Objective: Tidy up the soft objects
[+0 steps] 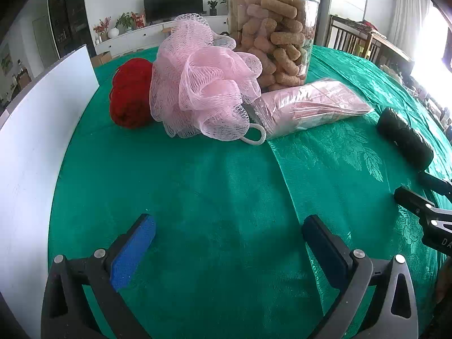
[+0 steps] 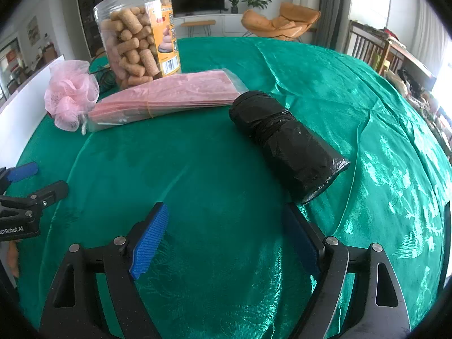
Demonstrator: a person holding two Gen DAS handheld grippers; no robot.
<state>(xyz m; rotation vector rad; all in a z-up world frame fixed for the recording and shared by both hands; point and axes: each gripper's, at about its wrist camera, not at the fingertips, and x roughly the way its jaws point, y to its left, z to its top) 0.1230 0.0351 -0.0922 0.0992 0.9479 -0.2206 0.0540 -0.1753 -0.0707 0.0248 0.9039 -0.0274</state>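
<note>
A pink mesh bath pouf (image 1: 203, 84) lies at the back of the green tablecloth, touching a red yarn ball (image 1: 130, 93) on its left. To its right lies a flat pink pack in clear plastic (image 1: 308, 104). My left gripper (image 1: 228, 226) is open over bare cloth, short of the pouf, with nothing between its fingers. A black plastic-wrapped roll (image 2: 285, 144) lies just ahead and right of my right gripper (image 2: 226, 212), which is open wide and empty. The pouf (image 2: 70, 93) and the pink pack (image 2: 169, 96) also show in the right wrist view.
A tall clear jar of tan snack sticks (image 1: 274, 28) stands behind the pouf and pack. A white board (image 1: 34, 141) stands along the table's left edge. The green tablecloth (image 2: 214, 152) has a fold running down its middle. Chairs and room furniture sit beyond the table.
</note>
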